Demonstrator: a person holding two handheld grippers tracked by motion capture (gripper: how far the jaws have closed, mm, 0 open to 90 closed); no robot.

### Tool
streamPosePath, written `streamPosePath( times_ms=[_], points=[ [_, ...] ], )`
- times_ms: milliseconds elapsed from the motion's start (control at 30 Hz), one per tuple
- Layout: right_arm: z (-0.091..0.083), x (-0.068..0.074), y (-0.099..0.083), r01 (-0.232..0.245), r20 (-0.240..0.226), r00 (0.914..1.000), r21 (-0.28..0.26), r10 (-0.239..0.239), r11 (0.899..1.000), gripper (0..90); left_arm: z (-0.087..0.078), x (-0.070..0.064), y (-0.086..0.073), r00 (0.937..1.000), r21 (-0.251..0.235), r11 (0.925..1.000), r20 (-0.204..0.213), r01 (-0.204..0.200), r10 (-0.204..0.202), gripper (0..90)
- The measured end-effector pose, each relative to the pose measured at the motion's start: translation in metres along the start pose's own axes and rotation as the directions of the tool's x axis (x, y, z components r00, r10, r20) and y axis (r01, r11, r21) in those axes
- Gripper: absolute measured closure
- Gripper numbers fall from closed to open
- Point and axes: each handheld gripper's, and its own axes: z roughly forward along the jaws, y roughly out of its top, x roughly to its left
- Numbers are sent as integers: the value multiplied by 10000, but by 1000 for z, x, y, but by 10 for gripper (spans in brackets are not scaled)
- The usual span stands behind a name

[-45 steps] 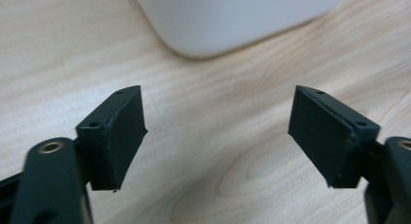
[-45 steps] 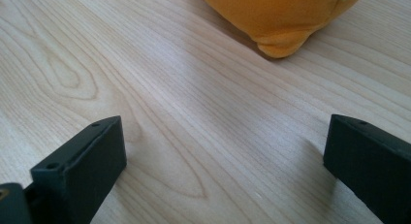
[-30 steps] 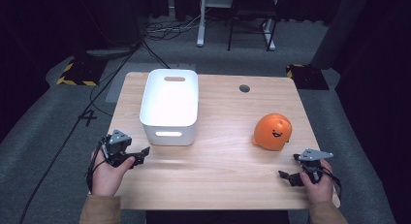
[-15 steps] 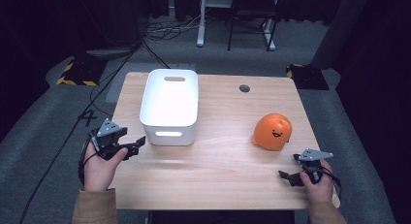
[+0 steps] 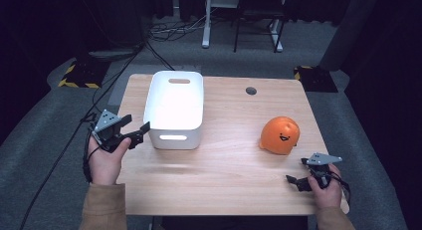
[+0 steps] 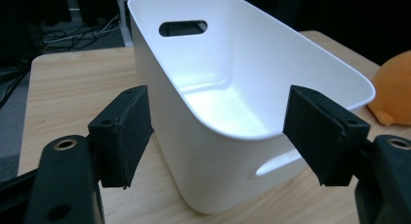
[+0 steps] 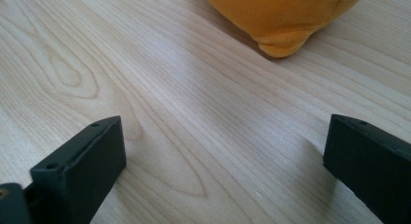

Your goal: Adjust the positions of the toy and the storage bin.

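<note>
While empty, white bin point(image 6: 232, 88) sits btwn L gripper's point(image 6: 218, 136) spread jaws, apparently untouched.

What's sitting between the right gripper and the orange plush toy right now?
Nothing: bare wood tabletop runs from the open right gripper to the orange plush toy. The right gripper view shows it, and the high view agrees.

White plastic bin point(image 5: 174, 109), rectangular with rounded corners, upright and empty, slot handle cut into each short end wall. It sits on the left half of the table, long axis running away from the person. Orange round soft toy with a small smiling face point(image 5: 279, 135) sits on the right half, face toward the person, well apart from the bin.
</note>
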Motion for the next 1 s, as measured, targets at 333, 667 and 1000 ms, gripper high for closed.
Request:
streamPosePath(
  times_ms=[333,667,1000],
  points=[
    [0,0,0,5,-3,10000,-1,-5,10000,17,27,11,-5,9996,-49,9998,-205,214,-215,329],
    [0,0,0,-4,-2,10000,0,4,10000,17,45,18,-7,9994,320,9991,-223,269,-261,371],
    [0,0,0,-16,3,10000,5,16,10000,17,54,13,-9,9996,475,9987,185,190,-199,422]
  ],
)
